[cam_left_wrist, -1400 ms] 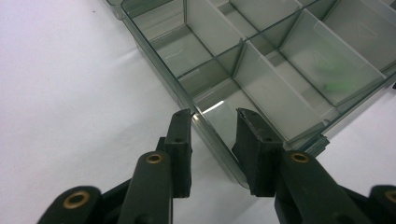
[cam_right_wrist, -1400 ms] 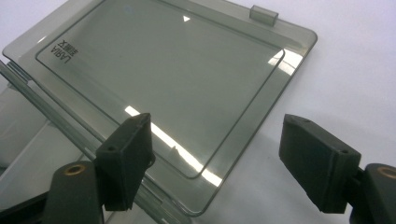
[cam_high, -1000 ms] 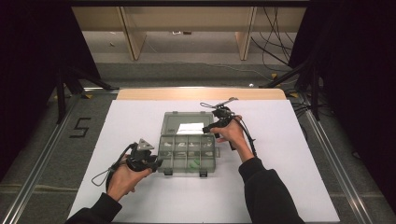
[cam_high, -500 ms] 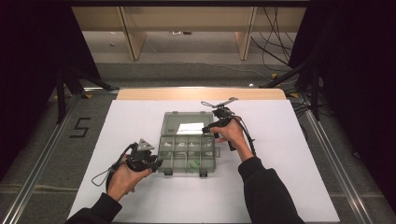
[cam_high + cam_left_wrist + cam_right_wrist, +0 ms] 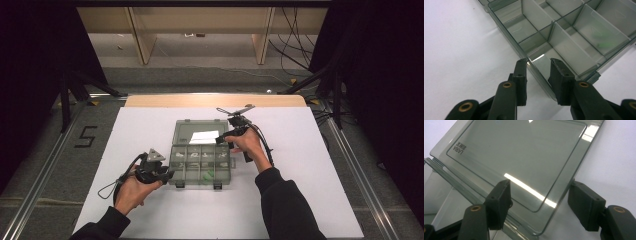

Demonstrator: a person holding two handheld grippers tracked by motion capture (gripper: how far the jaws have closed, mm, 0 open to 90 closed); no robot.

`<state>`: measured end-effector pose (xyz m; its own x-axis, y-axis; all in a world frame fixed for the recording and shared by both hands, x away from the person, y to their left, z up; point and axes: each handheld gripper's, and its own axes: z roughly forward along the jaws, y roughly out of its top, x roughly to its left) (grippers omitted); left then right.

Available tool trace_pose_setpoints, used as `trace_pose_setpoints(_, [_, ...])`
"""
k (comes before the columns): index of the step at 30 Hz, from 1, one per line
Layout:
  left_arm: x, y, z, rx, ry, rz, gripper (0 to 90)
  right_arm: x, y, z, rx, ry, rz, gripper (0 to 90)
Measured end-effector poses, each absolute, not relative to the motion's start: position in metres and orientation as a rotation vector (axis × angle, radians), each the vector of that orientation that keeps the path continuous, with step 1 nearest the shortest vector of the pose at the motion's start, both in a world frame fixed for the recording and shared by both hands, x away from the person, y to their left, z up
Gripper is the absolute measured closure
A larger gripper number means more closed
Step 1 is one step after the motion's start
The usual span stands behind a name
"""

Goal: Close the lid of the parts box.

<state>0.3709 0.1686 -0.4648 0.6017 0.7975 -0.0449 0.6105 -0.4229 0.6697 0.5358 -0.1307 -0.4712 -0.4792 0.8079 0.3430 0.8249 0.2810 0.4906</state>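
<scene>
Well, smoky clear plastic organizer box (image 5: 202,165) w/ rectangular compartments, glossy flat lid (image 5: 524,162).

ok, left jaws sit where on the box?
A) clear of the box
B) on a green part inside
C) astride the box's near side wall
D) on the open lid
C: in the left gripper view the left gripper has one jaw on each side of the box wall.
</scene>
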Motion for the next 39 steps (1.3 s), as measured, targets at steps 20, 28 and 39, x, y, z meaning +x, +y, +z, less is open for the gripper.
trace_pose_setpoints(20, [0.371, 0.169, -0.464, 2.186, 1.088, 0.376, 67.9, 0.531, -0.138, -0.463, -1.591, -2.513, -1.078, 54.9])
trace_pose_setpoints(28, [0.371, 0.169, -0.464, 2.183, 1.09, 0.376, 68.0, 0.527, -0.145, -0.46, -1.602, -2.503, -1.142, 64.8])
trace_pose_setpoints(39, [0.371, 0.169, -0.464, 2.18, 1.094, 0.374, 68.0, 0.521, -0.154, -0.456, -1.591, -2.479, -1.231, 74.8])
